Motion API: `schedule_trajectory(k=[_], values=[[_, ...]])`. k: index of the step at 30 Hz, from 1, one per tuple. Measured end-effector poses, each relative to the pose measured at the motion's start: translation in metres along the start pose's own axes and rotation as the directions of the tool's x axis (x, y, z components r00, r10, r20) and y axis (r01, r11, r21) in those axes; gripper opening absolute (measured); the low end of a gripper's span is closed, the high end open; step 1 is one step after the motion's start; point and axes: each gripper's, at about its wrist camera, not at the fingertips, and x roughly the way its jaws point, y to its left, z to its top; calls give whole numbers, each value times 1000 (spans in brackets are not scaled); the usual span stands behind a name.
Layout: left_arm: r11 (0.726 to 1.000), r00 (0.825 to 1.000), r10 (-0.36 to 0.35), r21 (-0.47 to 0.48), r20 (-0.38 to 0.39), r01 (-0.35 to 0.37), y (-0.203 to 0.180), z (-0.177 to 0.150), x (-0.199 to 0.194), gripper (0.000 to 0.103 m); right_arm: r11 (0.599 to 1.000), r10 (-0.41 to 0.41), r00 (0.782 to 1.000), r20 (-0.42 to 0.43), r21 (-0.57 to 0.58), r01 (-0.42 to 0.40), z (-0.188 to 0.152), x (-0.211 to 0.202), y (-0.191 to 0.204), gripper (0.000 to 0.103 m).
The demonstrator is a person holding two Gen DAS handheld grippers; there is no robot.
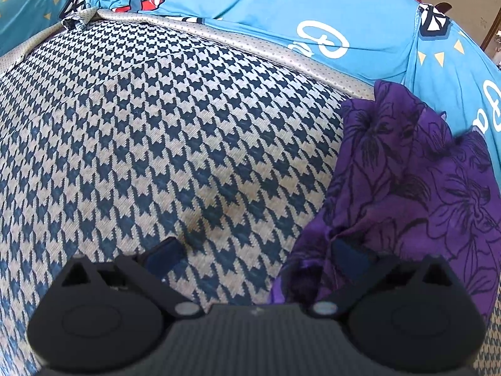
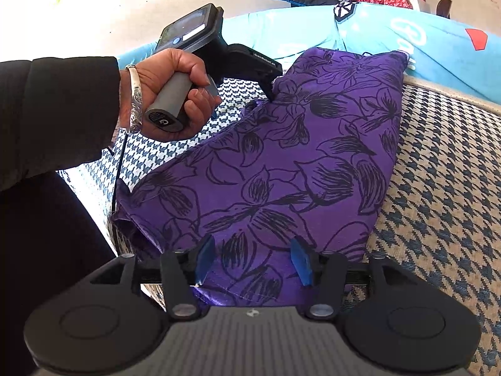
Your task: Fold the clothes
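Lengthwise, purple floral garment (image 2: 281, 163) folded, running away across houndstooth mat (image 2: 444, 169)

**Purple floral garment, folded on the houndstooth surface**

The purple cloth (image 2: 281, 163) carries a black line print of large flowers. It lies folded into a long, thick band on a blue-and-beige houndstooth cover, running from the near left to the far right in the right wrist view. Its far end reaches up to the beige edge of the cover. The near end is rumpled, with a stitched hem showing. In the left wrist view the cloth (image 1: 407, 181) sits bunched at the right side.
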Motion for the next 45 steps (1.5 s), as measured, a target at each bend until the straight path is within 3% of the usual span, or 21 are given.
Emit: schedule_trajectory(k=[2, 5, 8, 15, 19, 24, 27, 36, 39, 45], values=[[1000, 1000, 6, -3, -1, -6, 3, 1, -2, 103, 1000, 2, 1000, 0, -11, -2, 0, 0, 1, 56], [995, 995, 97, 0, 14, -97, 14, 3, -6, 103, 1000, 4, 1000, -1, -27, -4, -1, 2, 3, 59], [992, 992, 121, -26, 19, -120, 32, 5, -13, 103, 999, 8, 1000, -1, -33, -8, -1, 3, 4, 61], [997, 998, 60, -58, 20, -59, 67, -1, -43, 103, 999, 20, 1000, 0, -33, -20, 0, 5, 4, 67], [1000, 999, 27, -11, 22, -27, 73, -11, -57, 103, 999, 35, 999, 8, -14, -35, -1, 4, 3, 71], [998, 1000, 5, 65, 24, -6, 68, -28, -72, 103, 996, 70, 997, 20, 58, -72, 0, 4, -3, 79], [994, 998, -51, 94, 20, 49, 62, -38, -81, 103, 992, 87, 996, 27, 93, -89, 1, 4, -6, 82], [968, 988, -153, 204, 10, 147, 24, -60, -89, 103, 993, 85, 996, 31, 75, -87, -2, 1, -3, 86], [961, 991, -132, 244, -10, 131, 14, -66, -83, 103, 993, 88, 996, 32, 81, -90, -2, 1, -4, 86], [961, 999, 14, 278, -43, -1, 20, -70, -64, 103, 990, 90, 995, 33, 103, -93, -1, 1, -5, 87]])
